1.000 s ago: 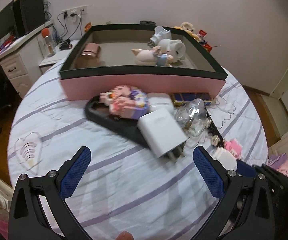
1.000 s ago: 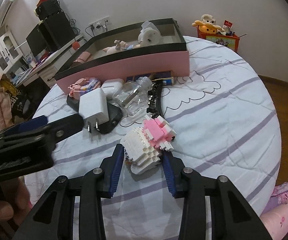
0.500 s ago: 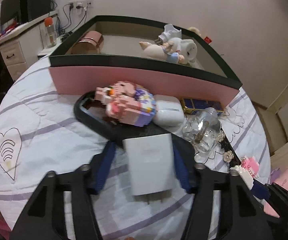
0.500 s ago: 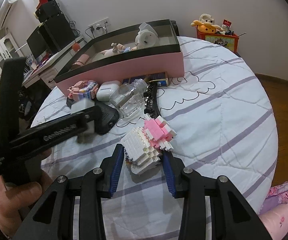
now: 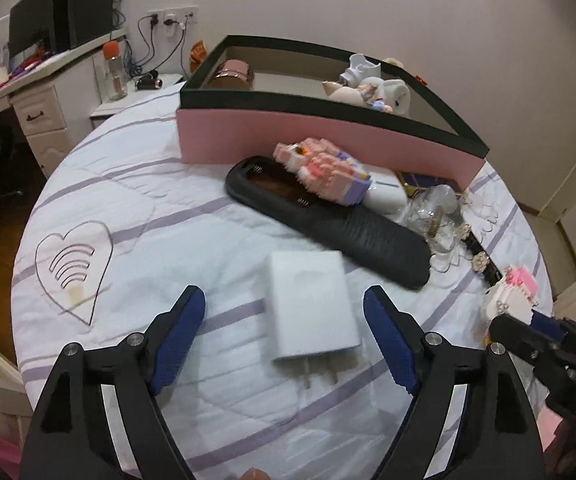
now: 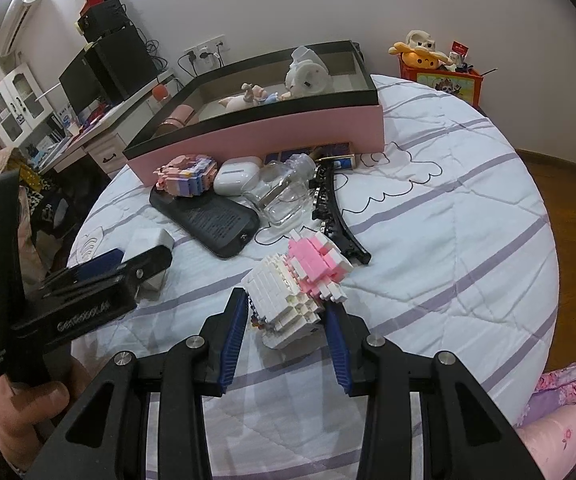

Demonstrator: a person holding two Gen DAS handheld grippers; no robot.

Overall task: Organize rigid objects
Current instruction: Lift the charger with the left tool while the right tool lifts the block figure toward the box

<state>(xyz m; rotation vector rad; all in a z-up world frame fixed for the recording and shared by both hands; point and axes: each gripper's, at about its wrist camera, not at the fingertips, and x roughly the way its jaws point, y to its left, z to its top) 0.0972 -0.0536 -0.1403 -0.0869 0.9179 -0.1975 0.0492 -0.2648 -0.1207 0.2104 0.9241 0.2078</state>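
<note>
In the left wrist view, the left gripper point(image 5: 283, 336) is opening its fingers; the white charger point(image 5: 312, 310) lies free between them on the bed point(image 5: 135, 208), touching neither pad. It seems a regrasp is needed before carrying it to the pink box point(image 5: 328, 136). In the right wrist view, the right gripper point(image 6: 285, 328), pointing steeply down, grips the white and pink brick figure point(image 6: 300, 284), probably resting on the bed.

Charger point(image 5: 312, 302) before remote point(image 5: 352, 236); box point(image 5: 328, 136) behind
</note>
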